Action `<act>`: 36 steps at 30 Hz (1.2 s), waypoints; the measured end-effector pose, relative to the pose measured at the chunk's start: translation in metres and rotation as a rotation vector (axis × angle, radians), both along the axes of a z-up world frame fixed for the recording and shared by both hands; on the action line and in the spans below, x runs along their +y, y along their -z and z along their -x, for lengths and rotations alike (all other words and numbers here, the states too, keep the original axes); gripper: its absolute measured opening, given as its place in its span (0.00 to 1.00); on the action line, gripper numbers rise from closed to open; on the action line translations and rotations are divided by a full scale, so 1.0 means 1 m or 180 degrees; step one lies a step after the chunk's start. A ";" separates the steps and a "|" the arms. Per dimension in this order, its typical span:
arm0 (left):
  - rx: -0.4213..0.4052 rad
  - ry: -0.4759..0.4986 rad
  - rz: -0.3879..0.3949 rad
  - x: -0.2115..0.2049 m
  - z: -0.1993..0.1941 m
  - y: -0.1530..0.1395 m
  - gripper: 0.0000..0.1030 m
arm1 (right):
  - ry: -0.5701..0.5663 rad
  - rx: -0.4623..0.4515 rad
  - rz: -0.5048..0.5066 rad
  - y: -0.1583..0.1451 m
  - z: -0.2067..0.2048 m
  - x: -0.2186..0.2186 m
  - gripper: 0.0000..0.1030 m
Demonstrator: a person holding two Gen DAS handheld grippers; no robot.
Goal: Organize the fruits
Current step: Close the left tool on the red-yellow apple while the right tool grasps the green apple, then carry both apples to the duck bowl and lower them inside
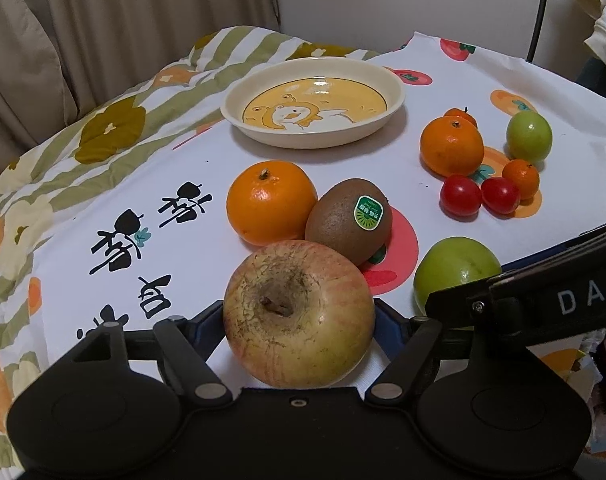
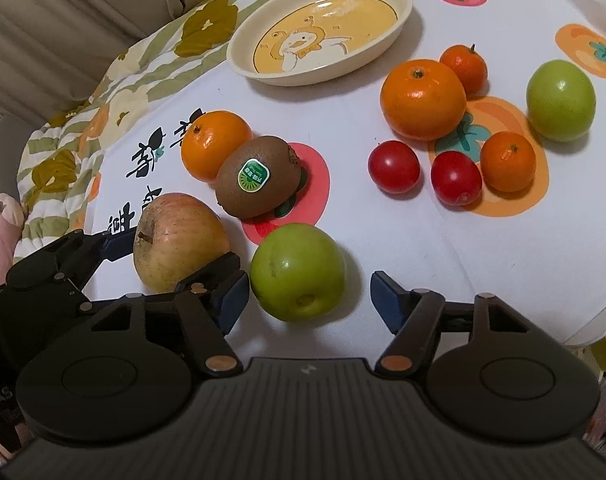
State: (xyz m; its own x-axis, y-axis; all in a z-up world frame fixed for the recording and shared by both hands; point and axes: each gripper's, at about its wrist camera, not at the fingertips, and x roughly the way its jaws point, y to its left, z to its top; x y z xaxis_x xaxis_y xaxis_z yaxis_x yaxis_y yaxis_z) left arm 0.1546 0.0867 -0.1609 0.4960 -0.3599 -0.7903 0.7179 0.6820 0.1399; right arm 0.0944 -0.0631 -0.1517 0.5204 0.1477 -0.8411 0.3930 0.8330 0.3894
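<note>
Fruit sorting barely begun: cream plate (image 1: 395, 98) with duck picture, bare, at far side of bench (image 1: 343, 160) under white fruit-print cloth; all fruit loose on cloth

Left tongs (image 1: 299, 320) closed around yellow-red apple (image 1: 299, 314), pads at both sides, apple resting on cloth at near edge

Right tongs (image 2: 309, 298) partly open astride near green fruit (image 2: 297, 272), left pad just beside it, right pad apart, nothing gripped

Counted: one apple, one stickered kiwi (image 1: 349, 220) touching large orange (image 1: 271, 202), second large orange (image 1: 451, 144), two small oranges (image 1: 521, 178), two cherry tomatoes (image 1: 461, 194), two green fruits

All eleven left to place
</note>
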 end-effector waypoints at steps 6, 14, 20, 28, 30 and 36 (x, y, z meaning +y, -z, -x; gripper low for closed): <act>0.0023 -0.0066 0.0006 0.003 0.002 -0.001 0.76 | 0.0002 -0.0012 -0.0023 0.000 -0.003 0.000 0.76; 0.0006 -0.0137 -0.0017 0.008 0.007 -0.002 0.76 | -0.0062 -0.0027 0.0009 0.002 -0.008 0.004 0.68; 0.0079 -0.0257 -0.0013 0.015 0.012 -0.004 0.76 | -0.0100 -0.0068 0.0125 -0.005 -0.008 0.006 0.68; 0.0030 -0.0418 0.0064 0.023 0.022 -0.029 0.76 | -0.0130 -0.0187 0.0153 -0.030 -0.001 0.005 0.68; 0.0009 -0.0465 0.0087 0.023 0.024 -0.039 0.76 | -0.0131 -0.0226 0.0177 -0.039 0.001 0.004 0.68; -0.0127 -0.0602 0.0117 0.018 0.030 -0.073 0.76 | -0.0148 -0.0387 0.0292 -0.075 0.006 -0.008 0.68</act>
